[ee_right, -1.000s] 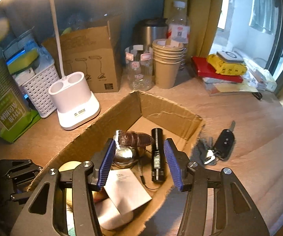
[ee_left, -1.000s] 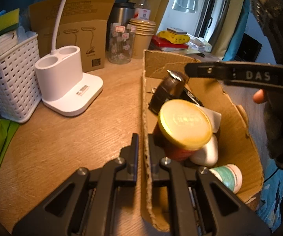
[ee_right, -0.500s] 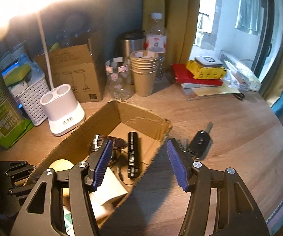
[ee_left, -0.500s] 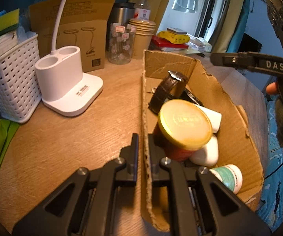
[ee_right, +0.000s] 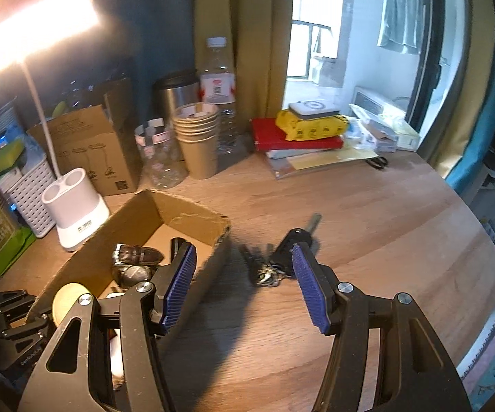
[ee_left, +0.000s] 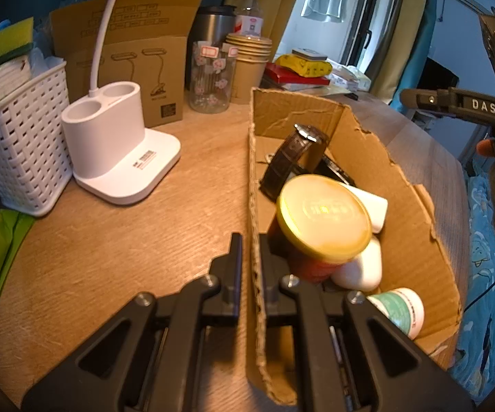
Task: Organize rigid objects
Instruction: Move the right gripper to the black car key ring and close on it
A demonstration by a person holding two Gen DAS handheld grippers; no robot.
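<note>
Left gripper (ee_left: 250,257) is clenched on the box (ee_left: 367,144) wall; right gripper (ee_right: 244,286) is released above the keys (ee_right: 281,257). Watch you don't snag the wall or scatter the keys.

Wooden table (ee_right: 367,206) with cardboard box (ee_right: 192,211), keys (ee_right: 281,257), lamp base (ee_left: 116,151).

The left wrist camera is looking forward, close over the torn brown cardboard box (ee_left: 402,178). The right wrist camera is looking down from higher, sharing that box (ee_right: 192,213) and the white lamp base (ee_right: 75,213).
</note>
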